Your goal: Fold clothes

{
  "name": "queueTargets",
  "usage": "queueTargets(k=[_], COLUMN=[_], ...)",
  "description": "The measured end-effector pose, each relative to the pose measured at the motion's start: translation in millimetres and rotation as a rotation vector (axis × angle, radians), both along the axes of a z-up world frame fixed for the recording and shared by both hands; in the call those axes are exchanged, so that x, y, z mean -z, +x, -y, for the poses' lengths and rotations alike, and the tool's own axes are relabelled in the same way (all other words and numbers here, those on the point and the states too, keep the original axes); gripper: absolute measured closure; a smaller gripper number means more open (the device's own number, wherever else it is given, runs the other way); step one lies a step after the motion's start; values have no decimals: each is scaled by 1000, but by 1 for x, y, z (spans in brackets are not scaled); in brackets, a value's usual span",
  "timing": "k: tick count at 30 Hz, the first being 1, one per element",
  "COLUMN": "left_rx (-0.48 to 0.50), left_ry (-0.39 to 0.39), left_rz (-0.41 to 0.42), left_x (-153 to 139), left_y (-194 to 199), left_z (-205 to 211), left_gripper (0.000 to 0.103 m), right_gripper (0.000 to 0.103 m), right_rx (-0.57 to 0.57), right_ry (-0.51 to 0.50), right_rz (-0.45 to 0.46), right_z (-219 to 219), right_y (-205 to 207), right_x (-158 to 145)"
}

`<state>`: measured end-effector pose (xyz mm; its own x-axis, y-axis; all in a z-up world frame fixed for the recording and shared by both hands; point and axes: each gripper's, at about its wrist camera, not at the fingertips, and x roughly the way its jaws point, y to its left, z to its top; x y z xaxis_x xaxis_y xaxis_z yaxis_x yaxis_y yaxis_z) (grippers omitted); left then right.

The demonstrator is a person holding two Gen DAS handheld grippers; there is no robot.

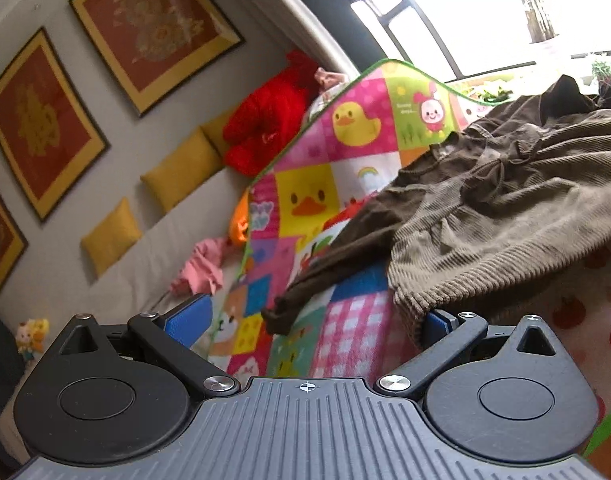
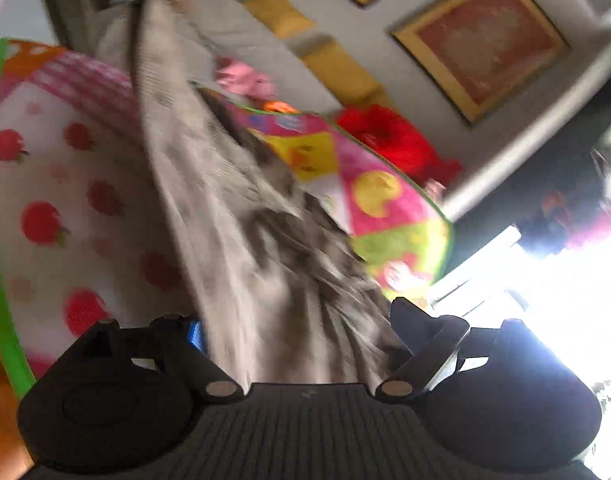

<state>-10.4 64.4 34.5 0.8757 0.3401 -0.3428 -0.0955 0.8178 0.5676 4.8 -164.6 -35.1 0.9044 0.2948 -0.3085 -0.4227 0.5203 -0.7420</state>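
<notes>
Brown corduroy garment (image 1: 505, 208) lies rumpled on the bright cartoon play mat (image 1: 305, 184), one dark sleeve (image 1: 325, 264) trailing off toward the near edge. Sofa with yellow cushions (image 1: 177, 168) and a red plush toy (image 1: 269, 128) sit beyond the mat.

Left gripper (image 1: 313, 320): jaws spread wide, nothing clamped; the hem of the garment drapes over the right-hand finger only.

Right gripper (image 2: 297, 328): picture badly smeared. Jaws stand wide with the cloth (image 2: 241, 216) running between them; no pinch on it that I can make out.

Judgement: the step is taking fresh hold for a fold. To do it well, each gripper should close on a single hem corner, not a bunch, then lift level and together so the ribbed cloth hangs flat. The stray sleeve wants tucking in first, or it will fold crooked.
</notes>
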Motion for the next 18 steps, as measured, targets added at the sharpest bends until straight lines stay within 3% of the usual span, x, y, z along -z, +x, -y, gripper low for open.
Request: queueTargets(k=[4,10,14,18], left_rx=[-11,-10,-6,39], left_ry=[-46,-143,-187,-400], left_rz=[-36,-195,-266,-205], left_x=[9,43,51,22], left_y=[-7,-22,-28,-15], left_z=[-3,-10,-19,-30], left_gripper=[0,0,0,0], right_gripper=[16,15,15,12], right_rx=[108,158,182,144], right_ry=[20,172,268,452], right_rz=[7,-224,-278,-328], right_z=[47,113,130,131], right_y=[0,-8,5,30], right_x=[-12,-15,-18,-35])
